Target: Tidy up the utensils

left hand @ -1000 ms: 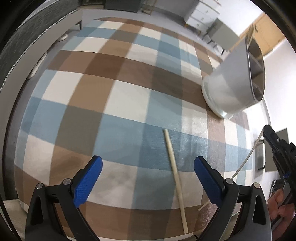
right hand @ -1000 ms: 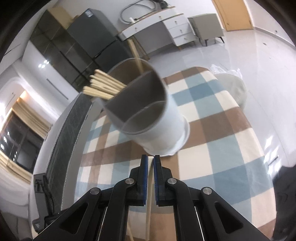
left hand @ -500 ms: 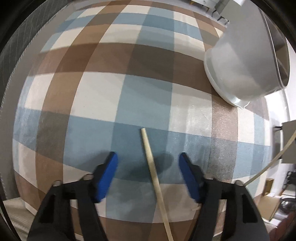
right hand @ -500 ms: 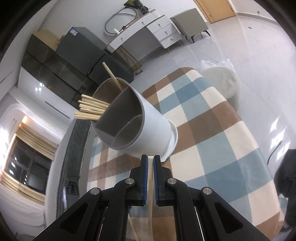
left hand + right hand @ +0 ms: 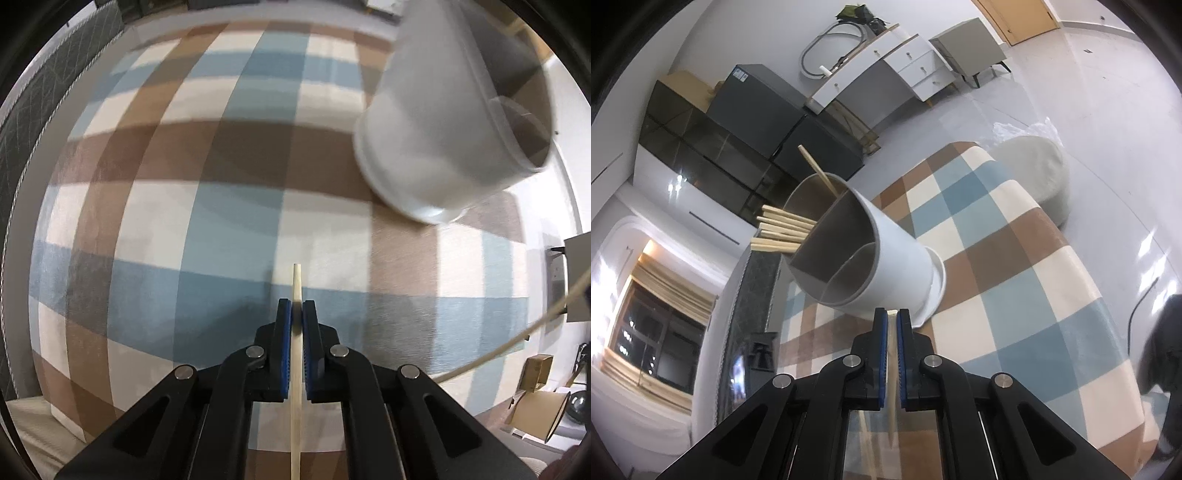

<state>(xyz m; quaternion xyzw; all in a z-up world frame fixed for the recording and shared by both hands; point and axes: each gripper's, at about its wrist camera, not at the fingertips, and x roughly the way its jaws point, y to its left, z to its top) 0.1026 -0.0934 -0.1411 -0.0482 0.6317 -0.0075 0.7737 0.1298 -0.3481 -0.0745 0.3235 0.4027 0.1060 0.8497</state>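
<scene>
A slim, pale wooden chopstick (image 5: 296, 291) is clamped between the blue-padded jaws of the left gripper (image 5: 296, 314), its tip over the checked blue, brown and cream tablecloth (image 5: 192, 229). The right gripper (image 5: 892, 321) is closed on a second pale chopstick (image 5: 892, 354). The white cylindrical utensil holder (image 5: 894, 258), with grey dividers, has a bundle of chopsticks (image 5: 783, 230) in its far compartment; the two near ones look bare.

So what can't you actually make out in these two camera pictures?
- Left wrist view: the holder is motion-blurred, its contents unreadable.
- Left chopstick: lower end cut off by the frame edge.
- Right chopstick: mostly hidden inside the right claw.
- Holder compartment bottoms: hidden by its walls.
</scene>
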